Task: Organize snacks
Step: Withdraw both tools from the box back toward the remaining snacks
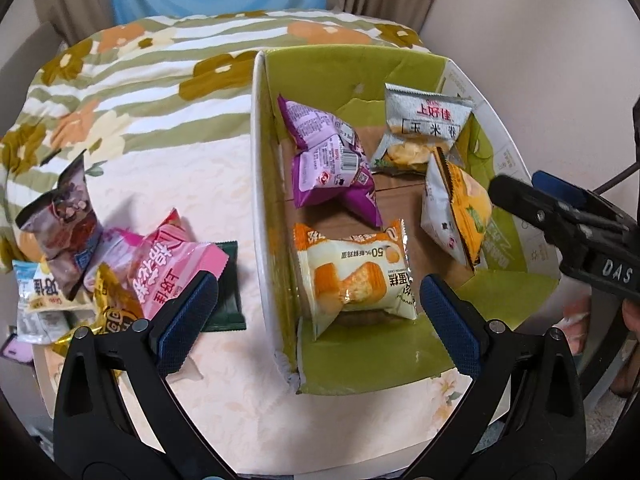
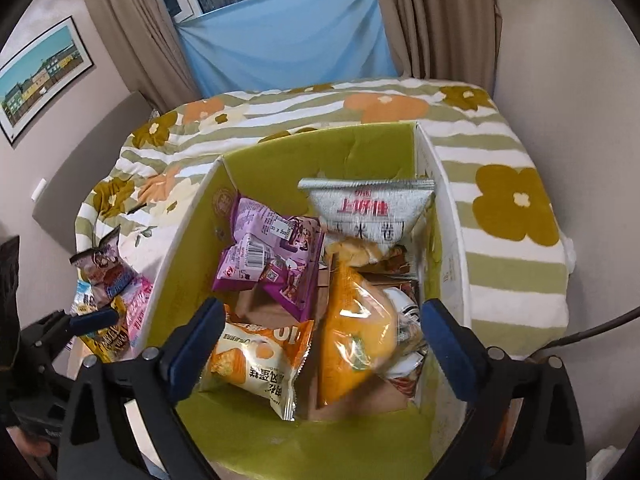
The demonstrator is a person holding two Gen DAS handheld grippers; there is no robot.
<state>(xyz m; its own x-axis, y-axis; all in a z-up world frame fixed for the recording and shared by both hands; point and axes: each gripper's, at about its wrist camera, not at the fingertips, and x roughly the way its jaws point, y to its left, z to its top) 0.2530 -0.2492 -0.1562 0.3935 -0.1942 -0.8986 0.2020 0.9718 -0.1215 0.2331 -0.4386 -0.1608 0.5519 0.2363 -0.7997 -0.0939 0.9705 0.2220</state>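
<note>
Only the right wrist view shows the framed picture (image 2: 38, 80).

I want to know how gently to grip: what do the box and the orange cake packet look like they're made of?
The box looks like cardboard: brown bare floor, green printed inner walls, a frayed torn corner. The orange cake packet looks like thin glossy plastic film, with crimped serrated ends and shiny wrinkles, probably soft and puffy.
</note>
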